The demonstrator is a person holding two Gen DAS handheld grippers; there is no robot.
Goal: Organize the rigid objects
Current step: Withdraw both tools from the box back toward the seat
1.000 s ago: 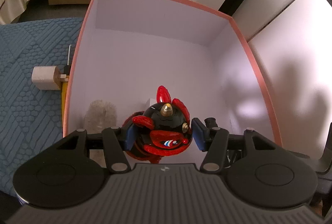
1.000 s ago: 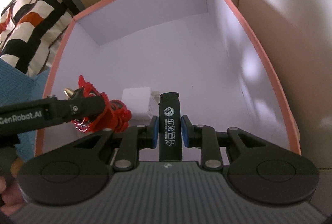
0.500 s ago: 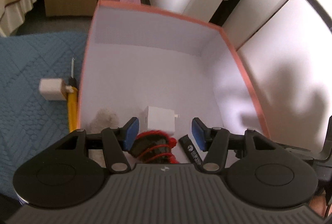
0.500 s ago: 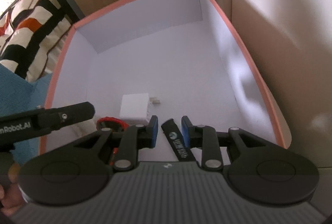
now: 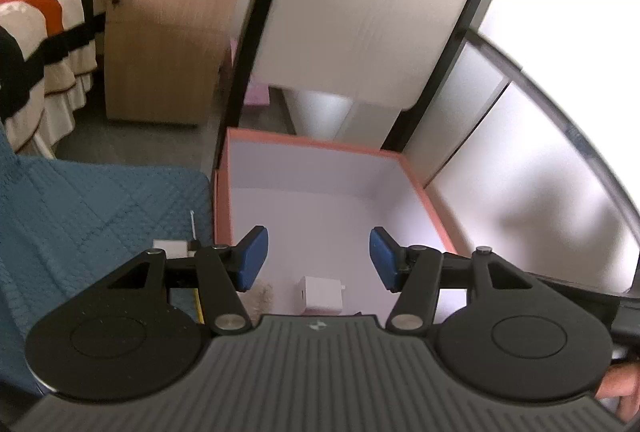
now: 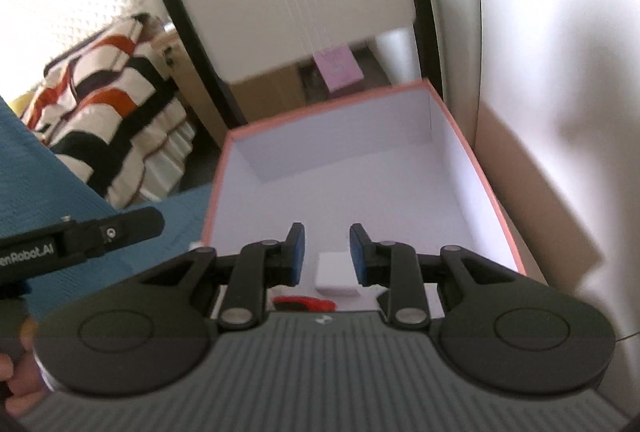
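Note:
A white box with a pink rim (image 5: 416, 180) (image 6: 492, 192) stands open in both wrist views. A white charger cube (image 5: 322, 294) (image 6: 336, 272) lies on its floor near the front. A sliver of the red and black toy (image 6: 304, 303) shows behind my right gripper's body. My left gripper (image 5: 319, 258) is open and empty above the box's near end. My right gripper (image 6: 326, 252) is open and empty above the cube. The lighter is hidden.
A blue quilted mat (image 5: 88, 208) lies left of the box, with a small white block (image 5: 170, 246) and a yellow-handled tool (image 5: 196, 302) beside the box wall. A wooden cabinet (image 5: 160, 44), a striped bedspread (image 5: 36, 32) and white panels (image 5: 360, 0) stand beyond.
Both grippers opened and dropped the red toy and the black lighter into the box, then lifted up and back. The left jaws opened wider.

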